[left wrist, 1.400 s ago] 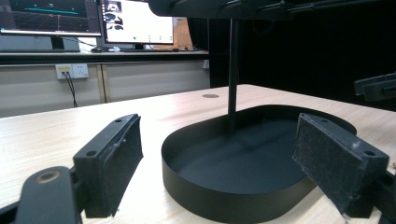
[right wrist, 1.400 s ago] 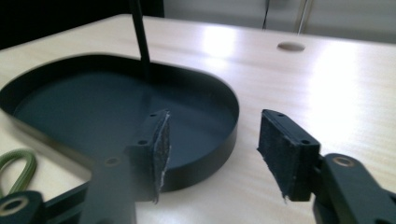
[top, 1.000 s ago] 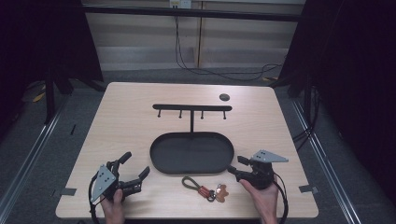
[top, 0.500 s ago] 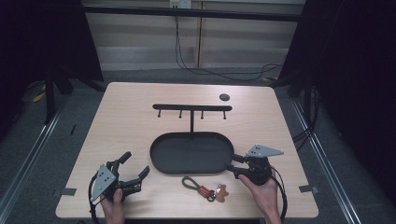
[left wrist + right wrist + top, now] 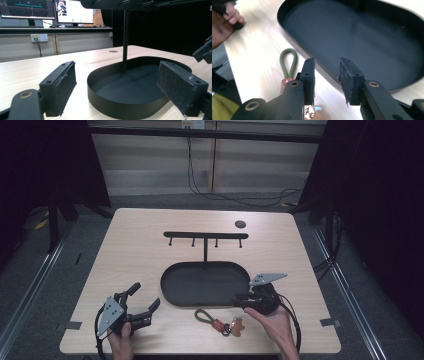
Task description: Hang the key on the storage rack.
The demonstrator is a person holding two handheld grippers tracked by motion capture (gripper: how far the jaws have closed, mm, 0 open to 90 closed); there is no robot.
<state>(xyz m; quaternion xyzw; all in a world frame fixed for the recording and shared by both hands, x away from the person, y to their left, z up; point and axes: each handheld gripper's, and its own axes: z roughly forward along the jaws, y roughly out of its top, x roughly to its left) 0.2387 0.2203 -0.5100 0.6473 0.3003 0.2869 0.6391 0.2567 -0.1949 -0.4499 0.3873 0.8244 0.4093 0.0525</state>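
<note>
My right gripper [image 5: 242, 301] sits at the lower right of the high view by the black tray [image 5: 172, 292], its jaws just narrowed but apart with nothing between them. The keyring [image 5: 220, 322], with its green cord loop, lies on the table [image 5: 140, 255] below the tray near the frame's bottom centre. My left gripper [image 5: 145, 301], at lower left, gapes wide and empty.

Light wood table [image 5: 140, 255] w/ black oval tray [image 5: 172, 292], hook rack [image 5: 205, 235] rising from its back edge. Keychain [image 5: 218, 322], green loop + orange clip, lies just in front of tray. Right gripper [image 5: 240, 301] hovers btw tray rim & keychain, jaws have just been closing, nothing seen gripped. Left gripper [image 5: 143, 297] near front-left corner, jaws wide apart.
</note>
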